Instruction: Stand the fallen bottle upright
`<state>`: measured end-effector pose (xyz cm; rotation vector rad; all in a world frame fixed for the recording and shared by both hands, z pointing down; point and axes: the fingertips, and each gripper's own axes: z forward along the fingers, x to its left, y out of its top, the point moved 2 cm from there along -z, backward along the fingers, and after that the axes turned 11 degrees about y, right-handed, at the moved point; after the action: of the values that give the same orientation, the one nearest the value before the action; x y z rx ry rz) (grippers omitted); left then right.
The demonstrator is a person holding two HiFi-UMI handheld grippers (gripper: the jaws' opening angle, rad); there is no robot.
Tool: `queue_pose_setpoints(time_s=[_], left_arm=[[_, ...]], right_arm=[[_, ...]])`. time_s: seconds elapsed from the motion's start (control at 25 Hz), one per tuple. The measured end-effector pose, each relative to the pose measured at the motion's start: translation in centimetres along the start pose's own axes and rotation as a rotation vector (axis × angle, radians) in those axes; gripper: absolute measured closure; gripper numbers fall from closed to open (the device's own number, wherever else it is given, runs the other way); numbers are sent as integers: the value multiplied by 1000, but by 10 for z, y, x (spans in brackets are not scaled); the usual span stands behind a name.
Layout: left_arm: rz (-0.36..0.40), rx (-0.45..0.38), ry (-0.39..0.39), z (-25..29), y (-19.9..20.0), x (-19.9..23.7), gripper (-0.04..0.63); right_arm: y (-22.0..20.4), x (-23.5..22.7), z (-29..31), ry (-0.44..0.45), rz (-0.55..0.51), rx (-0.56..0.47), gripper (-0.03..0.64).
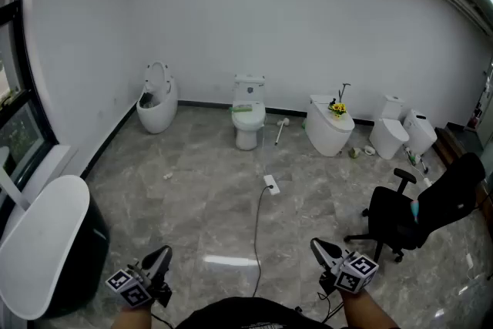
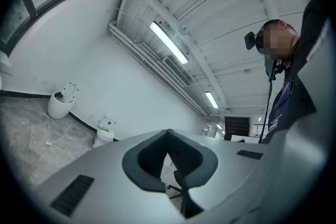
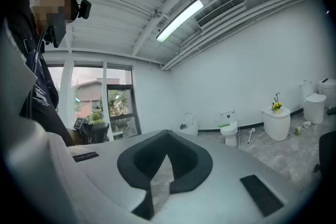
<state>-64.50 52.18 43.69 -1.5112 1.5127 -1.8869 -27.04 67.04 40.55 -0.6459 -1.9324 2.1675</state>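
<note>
Probably the bottle (image 1: 167, 176): a small pale speck lying flat on the grey marbled floor (image 1: 208, 204), left of the white plug block (image 1: 270, 183) and nearer than the toilets lined along the far wall. Seems to lie with its long axis roughly across the head view, tipped a little. Too small to tell cap end from base. Looks whitish, with no label or colour readable.

Lies well apart from both grippers. Held low at the bottom edge of the head view: left gripper (image 1: 163, 254), clenched on nothing, jaw tips meeting. Same for the right gripper (image 1: 318, 246): closed tight and empty, with only a sliver of floor visible through the slit below its tips.

Cut off by the frame: the hands behind both marker cubes. Hidden behind the black office chair (image 1: 400, 216): part of the floor at the right. Too blurred to name: the small greenish bits (image 1: 354, 152) by the right-hand toilets.
</note>
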Motion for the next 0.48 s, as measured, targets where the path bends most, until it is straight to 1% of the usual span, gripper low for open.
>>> queue_pose_setpoints(time_s=[0.12,0.32,0.48], left_arm=[[3,2,-1,-6,1,3,583],[7,-8,-6,-9,9,20,583],[9,-6,-10,-9,5,36,583]], right_arm=[[-3,4,2,0,-1,0,606],[-3,8,16,-12,-3,-6,606],[-9,5,26,-20,-6,-15,606]])
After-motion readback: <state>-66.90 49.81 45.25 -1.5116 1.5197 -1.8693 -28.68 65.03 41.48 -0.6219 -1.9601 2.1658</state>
